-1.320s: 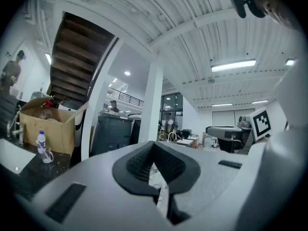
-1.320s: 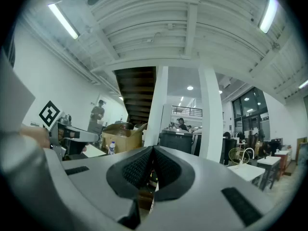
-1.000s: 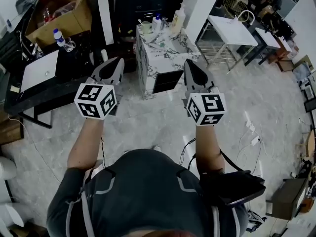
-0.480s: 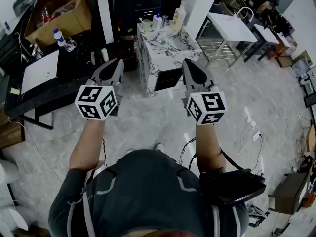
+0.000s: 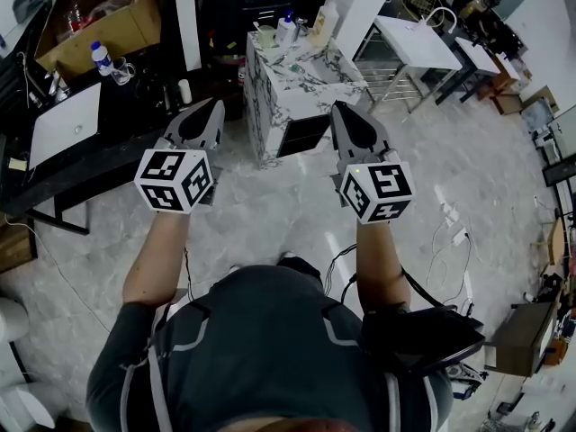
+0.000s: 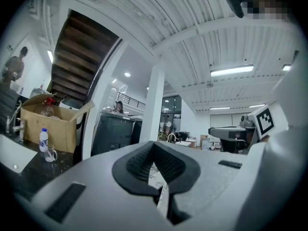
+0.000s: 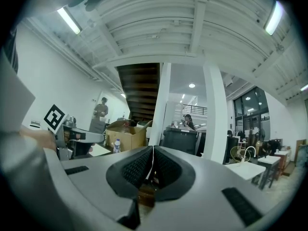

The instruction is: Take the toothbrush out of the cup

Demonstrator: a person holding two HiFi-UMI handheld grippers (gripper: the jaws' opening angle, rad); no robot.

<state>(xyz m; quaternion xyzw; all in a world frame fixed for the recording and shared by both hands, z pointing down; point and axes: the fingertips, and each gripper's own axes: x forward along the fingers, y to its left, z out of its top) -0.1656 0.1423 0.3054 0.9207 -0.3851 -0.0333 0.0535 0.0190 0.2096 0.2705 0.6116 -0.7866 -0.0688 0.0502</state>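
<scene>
At the far left of the head view an open cardboard box [image 5: 99,21] sat on a dark desk [image 5: 108,156], with a blue-capped water bottle [image 5: 100,58] just beside it and a flat white panel [image 5: 63,126] lying nearer the person. The left gripper [image 5: 212,108] was held out level over the pale marbled floor [image 5: 270,214]. In its own view its jaws met at the tips with nothing between them. Ahead, between the two grippers and well apart from both, stood a cabinet with a marble-patterned surface [image 5: 301,84]. The cup [image 5: 266,38] stood at the far left corner of that surface. The toothbrush [image 5: 259,31] showed only as a thin stick rising from the cup's rim, too small to make out further. Beside the cup stood a small blue-capped bottle [image 5: 286,31] and, further right, a taller white bottle [image 5: 324,22]. The right gripper [image 5: 342,111] was likewise held level, and its jaws were pressed together and empty in its own view. Behind the cabinet rose a white pillar [image 5: 355,7]. To its right stood a white table [image 5: 418,43] on thin metal legs, and loose cables [image 5: 454,241] trailed over the floor at the right.
</scene>
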